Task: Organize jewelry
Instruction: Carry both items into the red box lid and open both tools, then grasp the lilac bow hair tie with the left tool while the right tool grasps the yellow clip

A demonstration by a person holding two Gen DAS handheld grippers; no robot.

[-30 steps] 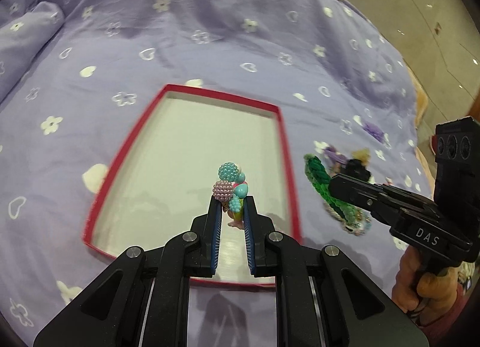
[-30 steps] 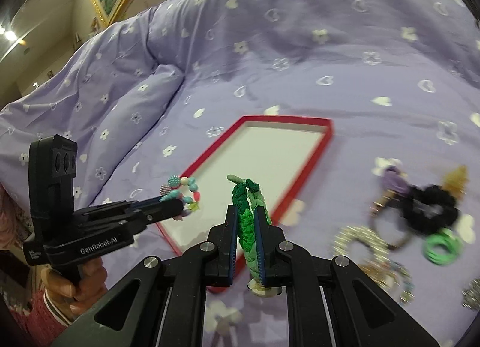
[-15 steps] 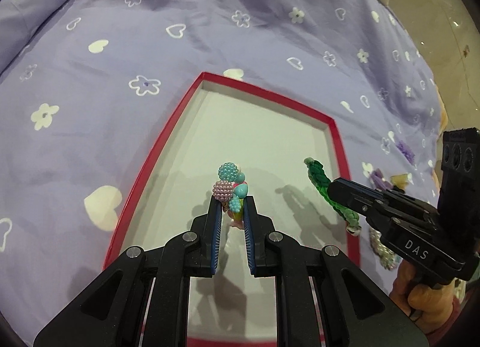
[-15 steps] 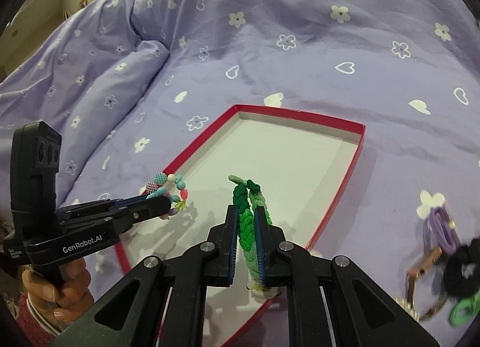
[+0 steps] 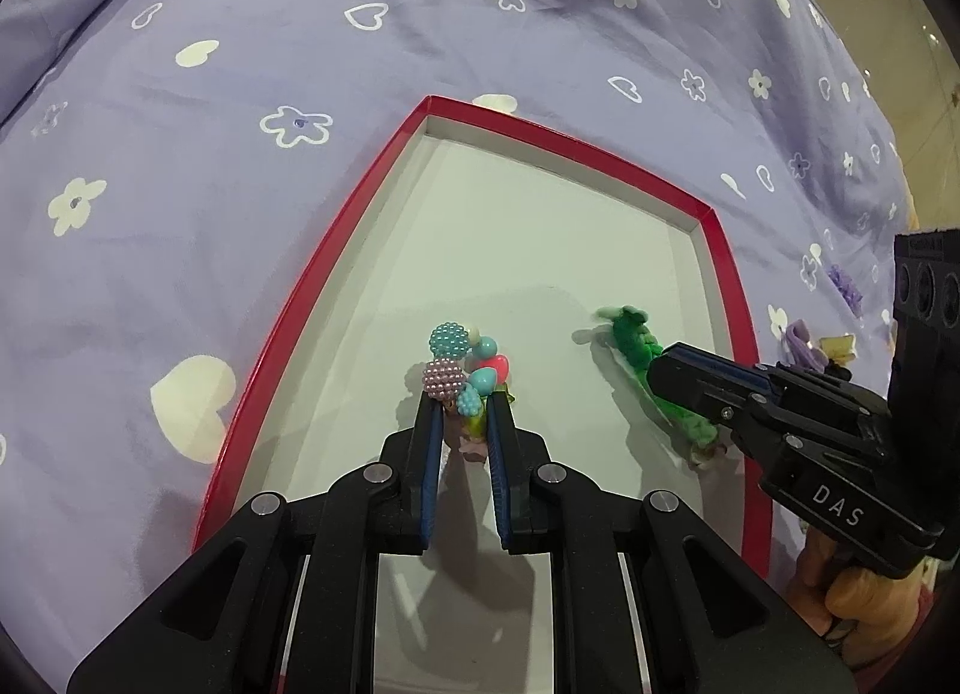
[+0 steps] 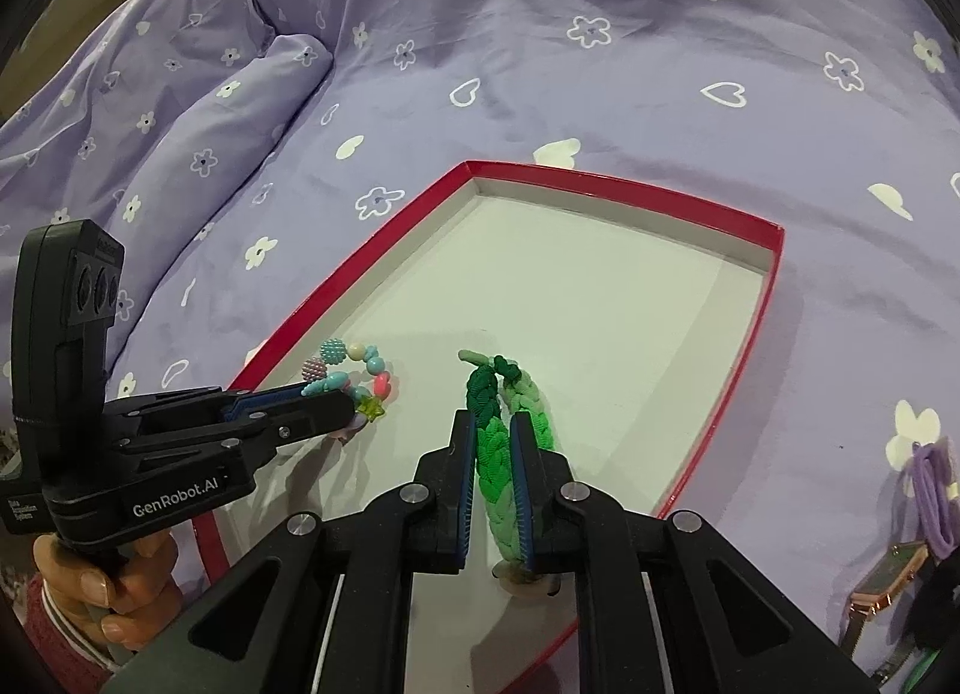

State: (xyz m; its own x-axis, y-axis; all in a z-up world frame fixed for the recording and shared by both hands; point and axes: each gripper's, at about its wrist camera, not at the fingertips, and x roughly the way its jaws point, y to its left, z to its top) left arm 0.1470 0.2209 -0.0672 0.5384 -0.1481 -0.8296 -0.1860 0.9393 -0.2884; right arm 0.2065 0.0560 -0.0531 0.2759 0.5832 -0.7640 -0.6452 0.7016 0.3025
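Left gripper [image 5: 463,415] was clamped on the beaded bracelet [image 5: 465,367]; the beads bunched just past its fingertips and low over the white floor of the red-rimmed tray [image 5: 336,250]. From the right wrist view the same gripper [image 6: 345,409] came in from the left, with the bracelet [image 6: 354,373] looped at its tip and a yellow star bead hanging just below.

Right gripper [image 6: 493,436] was pinched on the green braided bracelet [image 6: 495,424]. The braid ran back between its fingers; the dark green end stuck out ahead of the tips, over the tray floor [image 6: 774,250]. In the left wrist view that gripper [image 5: 657,373] sat to the right of the left one, well apart, and the braid [image 5: 636,343] trailed from its tip along the tray's right side.

Both grippers were inside the tray outline. Couldn't tell if either bracelet touched the floor.

The tray lay on a purple bedspread [image 6: 540,64] with white hearts and flowers. To the right of the right gripper, outside the tray, lay a purple hair tie [image 6: 933,490] and a watch [image 6: 882,592].
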